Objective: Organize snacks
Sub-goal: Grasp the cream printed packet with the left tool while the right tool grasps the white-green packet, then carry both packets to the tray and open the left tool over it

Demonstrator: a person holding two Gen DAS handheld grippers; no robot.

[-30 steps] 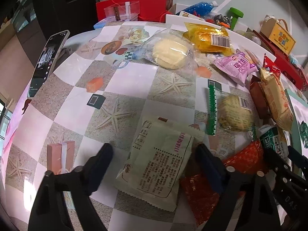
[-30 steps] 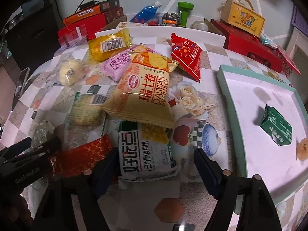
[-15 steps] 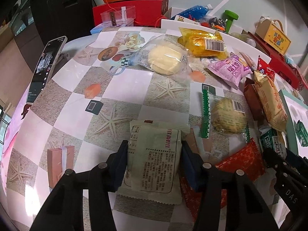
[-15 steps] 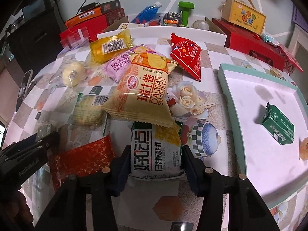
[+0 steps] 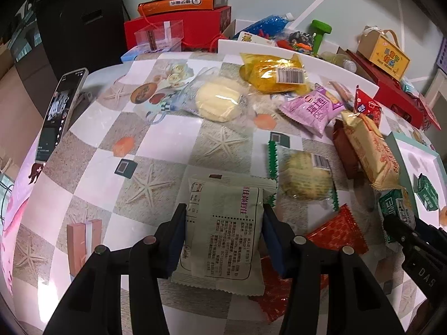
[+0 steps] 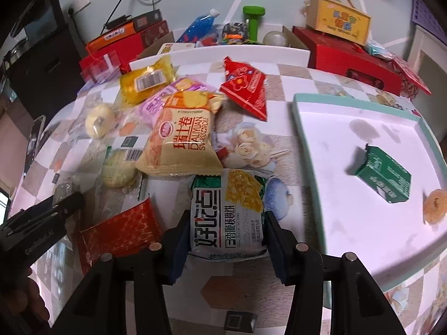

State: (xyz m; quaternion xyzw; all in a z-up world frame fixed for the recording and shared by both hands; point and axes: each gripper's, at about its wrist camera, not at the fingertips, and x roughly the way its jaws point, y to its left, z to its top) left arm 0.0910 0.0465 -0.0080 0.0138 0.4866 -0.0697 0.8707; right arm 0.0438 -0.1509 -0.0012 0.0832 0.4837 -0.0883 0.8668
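Snacks lie scattered over the tabletop (image 5: 92, 150), and I have one clamped in each tool.

Left wrist view: my left tool (image 5: 223, 240) has just been closing, and its jaws, wide apart a second ago, now press on both long edges of the pale green packet (image 5: 223, 234). That packet lies printed-back up, its long axis running straight away from me along the fingers, one sealed end toward me and the other toward the middle of the tabletop. Its near right corner overlaps the red foil packet (image 5: 335, 234). Beyond it sits the round cake in a clear wrapper (image 5: 306, 176). My right tool shows at the right edge of this view.

Right wrist view: my right tool (image 6: 223, 240) has also just been closing, with the green-and-white packet (image 6: 226, 215) between its jaws; the pads now squeeze its sides near the end closest to me. It too lies lengthwise along the fingers, face up, its far end tucked just under the yellow Swiss-roll bag (image 6: 181, 136). The tray (image 6: 307, 150) is just to the right, holding a small green carton (image 6: 385, 178) and an orange sweet (image 6: 434, 205).

Both grips look made, so I judge the pick step done; next comes lifting and carrying across to the tray, minding the overlapping bags.
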